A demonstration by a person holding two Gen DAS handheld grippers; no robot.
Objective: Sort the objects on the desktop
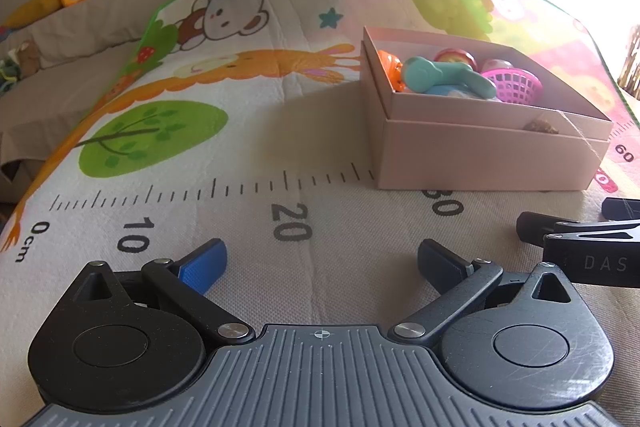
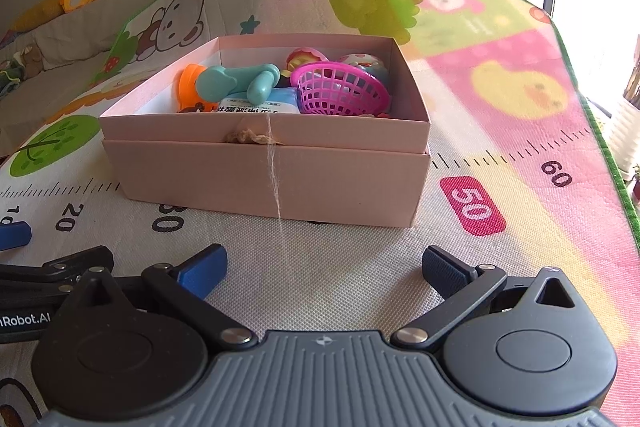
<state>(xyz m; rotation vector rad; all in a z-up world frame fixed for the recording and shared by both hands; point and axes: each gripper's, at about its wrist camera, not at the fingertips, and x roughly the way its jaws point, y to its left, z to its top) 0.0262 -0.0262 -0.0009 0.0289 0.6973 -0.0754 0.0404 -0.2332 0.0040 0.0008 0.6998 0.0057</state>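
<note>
1. Pink cardboard box (image 2: pixel 276 183) sits on the play mat (image 2: pixel 500 131), holding a teal toy (image 2: pixel 236 81), a magenta basket (image 2: pixel 340 91) and an orange toy (image 2: pixel 186 87).
2. My right gripper (image 2: pixel 322 269) rests just before the box, fingers spread, empty.
3. My left gripper (image 1: pixel 320 265) lies left of the box, also spread, empty.

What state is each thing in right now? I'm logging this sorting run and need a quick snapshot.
left gripper: open, empty, low over the mat.
right gripper: open, empty, facing the box.
pink box: uncovered, upright on the play mat.
pink basket: in the box, tipped on its side.
teal toy: lying on the other items in the box.
orange toy: in the box, against its left wall.
</note>
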